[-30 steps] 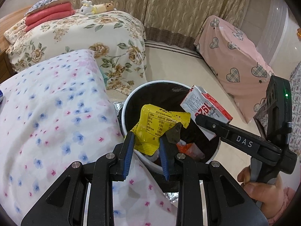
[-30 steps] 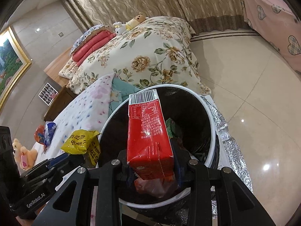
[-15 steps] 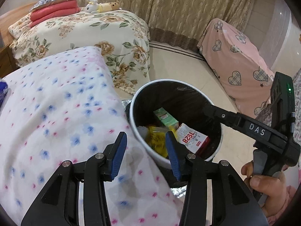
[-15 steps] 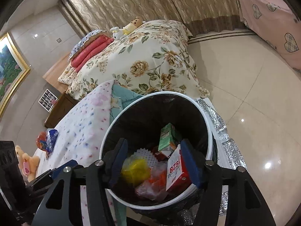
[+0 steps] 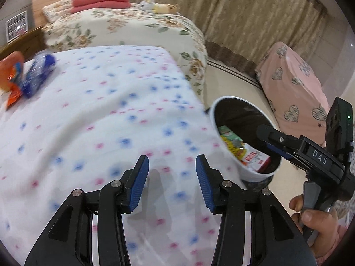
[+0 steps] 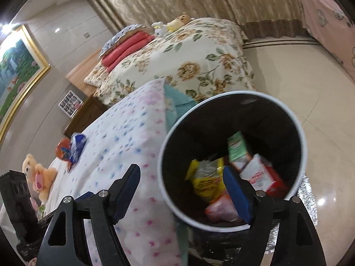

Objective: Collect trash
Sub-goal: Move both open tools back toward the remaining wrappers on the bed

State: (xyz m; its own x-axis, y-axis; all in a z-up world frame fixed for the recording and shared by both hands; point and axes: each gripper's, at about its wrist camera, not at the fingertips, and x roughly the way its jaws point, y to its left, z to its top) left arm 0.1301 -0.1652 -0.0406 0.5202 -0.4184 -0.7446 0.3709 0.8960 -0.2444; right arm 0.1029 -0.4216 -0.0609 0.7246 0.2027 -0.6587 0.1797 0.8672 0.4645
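Observation:
The white-rimmed trash bin [image 5: 244, 174] [image 6: 298, 124] with a black liner stands on the floor against the bed's corner. In it lie a yellow packet [image 6: 206, 184], a red-and-white carton [image 6: 261, 177] and a green carton [image 6: 237, 148]. My left gripper [image 5: 172, 166] is open and empty over the white flowered sheet [image 5: 99, 122]. My right gripper [image 6: 182, 173] hangs over the bin's near-left rim, its jaws opening with nothing held between them. An orange wrapper [image 5: 11, 75] [image 6: 63, 150] and a blue wrapper [image 5: 37, 75] [image 6: 77, 146] lie far up the bed.
A second bed with a floral cover [image 5: 133, 31], red folded blankets [image 5: 99, 2] and plush toys stands beyond. A teddy bear [image 6: 37, 177] sits by the wrappers. A pink heart-patterned cover [image 5: 295, 88] is at the right, with tiled floor [image 6: 288, 71] around the bin. A hand [image 5: 315, 219] holds the right gripper.
Both grippers opened and let go: the yellow packet and the red carton dropped into the bin. The left gripper swung left over the bed; the right shifted left across the bin.

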